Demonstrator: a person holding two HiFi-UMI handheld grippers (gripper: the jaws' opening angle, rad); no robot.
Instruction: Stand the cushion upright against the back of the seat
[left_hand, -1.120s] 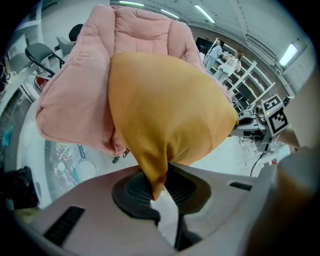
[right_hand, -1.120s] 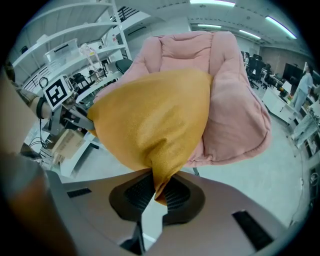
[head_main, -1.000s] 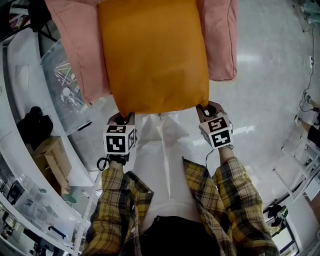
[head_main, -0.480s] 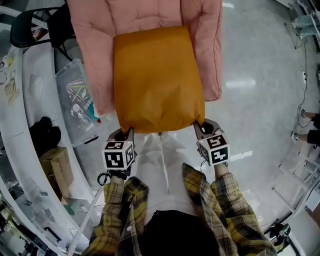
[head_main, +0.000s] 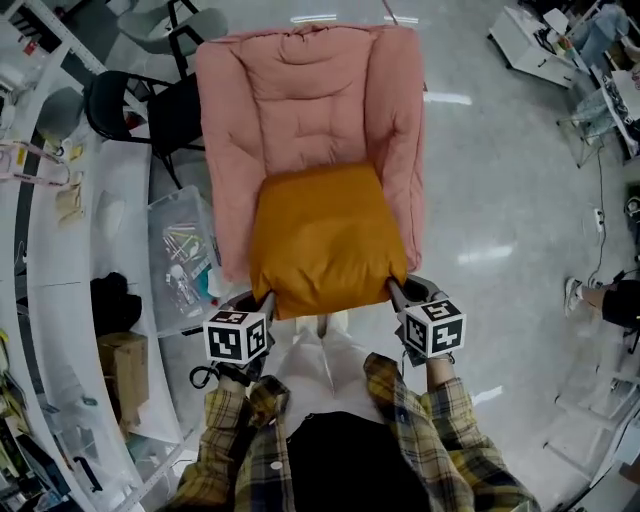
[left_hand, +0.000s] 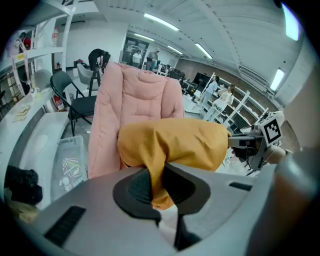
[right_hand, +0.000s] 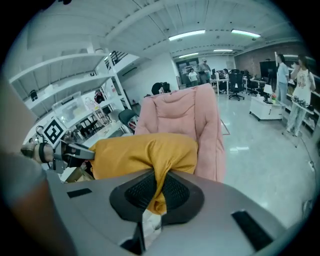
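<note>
An orange cushion (head_main: 325, 235) hangs lifted over the seat of a pink padded armchair (head_main: 310, 100). My left gripper (head_main: 262, 298) is shut on the cushion's near left corner (left_hand: 156, 175). My right gripper (head_main: 392, 290) is shut on its near right corner (right_hand: 161, 187). The cushion (left_hand: 172, 142) sags between the two grips, its far edge toward the chair's back (left_hand: 142, 95). In the right gripper view the cushion (right_hand: 145, 152) covers the seat, with the pink back (right_hand: 182, 112) rising behind it.
A clear plastic bin (head_main: 185, 255) of small parts sits on the floor left of the chair. Left of that runs a curved white counter (head_main: 60, 300), with a black folding chair (head_main: 140, 105) behind. A person's foot (head_main: 575, 295) shows at the right. Glossy floor (head_main: 500, 200) lies to the right.
Both grippers have risen with the cushion held by its near corners. The view has pulled back, so the whole pink chair now shows and the cushion looks smaller.
</note>
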